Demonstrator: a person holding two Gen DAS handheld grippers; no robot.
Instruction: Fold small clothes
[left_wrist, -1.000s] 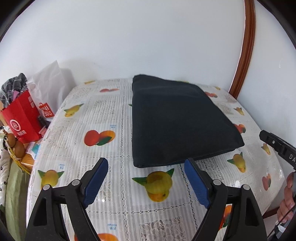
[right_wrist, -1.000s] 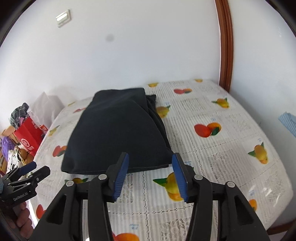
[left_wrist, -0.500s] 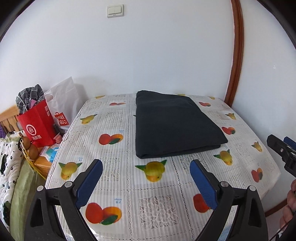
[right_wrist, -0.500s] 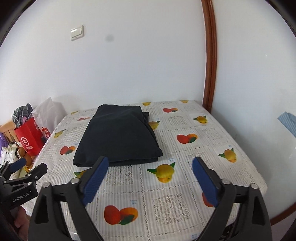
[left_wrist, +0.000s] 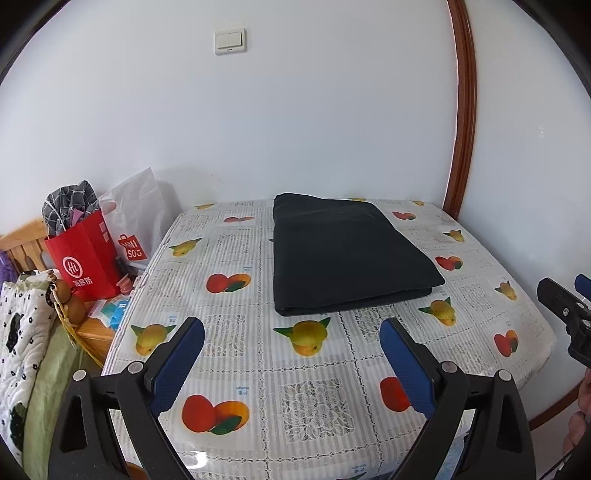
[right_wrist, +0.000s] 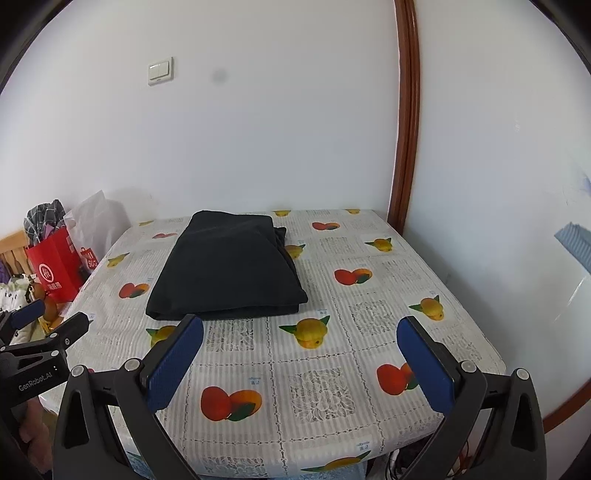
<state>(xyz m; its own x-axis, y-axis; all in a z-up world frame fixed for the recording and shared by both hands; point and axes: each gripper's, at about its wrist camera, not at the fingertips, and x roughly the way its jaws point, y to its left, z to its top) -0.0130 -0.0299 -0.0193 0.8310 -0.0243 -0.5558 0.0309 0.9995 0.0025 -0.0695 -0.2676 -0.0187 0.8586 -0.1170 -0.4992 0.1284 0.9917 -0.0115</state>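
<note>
A dark, nearly black folded garment (left_wrist: 347, 258) lies flat on the fruit-print tablecloth (left_wrist: 314, 398), toward the wall side of the table and well apart from both tools; in the right wrist view the same garment (right_wrist: 229, 266) shows stacked layers along its near and right edges, with a bit of cloth peeking out past its far right corner. The left gripper (left_wrist: 291, 354) hangs over the near part of the tablecloth with its blue pads spread wide and nothing between them, and the right gripper (right_wrist: 299, 350) is likewise released and empty, short of the garment's near edge. Judging by the tidy rectangle, the folding looks done or nearly so. The risks from here are mostly of undoing it: a pad catching the near edge of the garment on any new approach could drag the top layer and open the stack, and pinching only the upper layer would peel it off the rest. The tablecloth looks glossy, so a sideways push might slide the whole garment toward the wall. Left of the tablecloth stand a red paper bag (left_wrist: 83, 262) and a white plastic bag (left_wrist: 138, 218), near enough that a wide swing of the left gripper could knock them.
</note>
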